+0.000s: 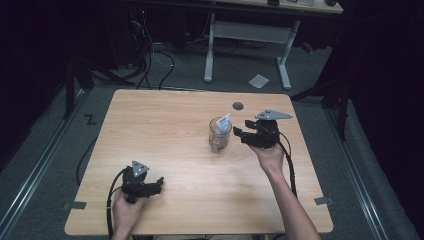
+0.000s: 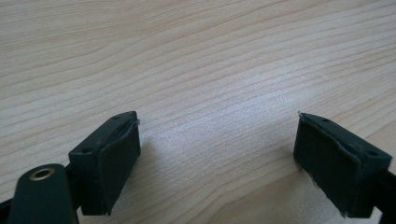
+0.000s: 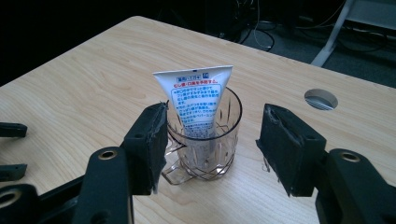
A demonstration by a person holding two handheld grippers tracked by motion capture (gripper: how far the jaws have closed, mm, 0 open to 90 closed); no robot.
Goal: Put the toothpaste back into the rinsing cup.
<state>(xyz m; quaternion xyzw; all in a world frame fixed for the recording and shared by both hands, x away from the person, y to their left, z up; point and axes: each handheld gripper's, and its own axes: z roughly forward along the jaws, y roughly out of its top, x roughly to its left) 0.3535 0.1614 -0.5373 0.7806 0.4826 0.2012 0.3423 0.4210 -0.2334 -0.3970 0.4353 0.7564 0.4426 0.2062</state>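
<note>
Glass (image 3: 203, 140): clear, hard, probably slippery and breakable; stands upright on the surface (image 1: 165, 135), right of centre.
Tube (image 3: 196, 100): soft and light, upright inside the glass.
Right gripper (image 3: 210, 144): at the glass's 3 o'clock, fingers spread, not yet pressing on the glass.
Left gripper (image 2: 217, 158): fingers spread over bare surface at 7 o'clock.
Hold: the glass's mid wall, gently.

A lab: dark curtains, floor cables (image 1: 160, 60) (tangled).

White tube (image 3: 195, 100) with blue and red print, clear cut-pattern glass (image 3: 205, 140), pale wood-grain table (image 3: 84, 93), black fingers (image 3: 149, 144).
</note>
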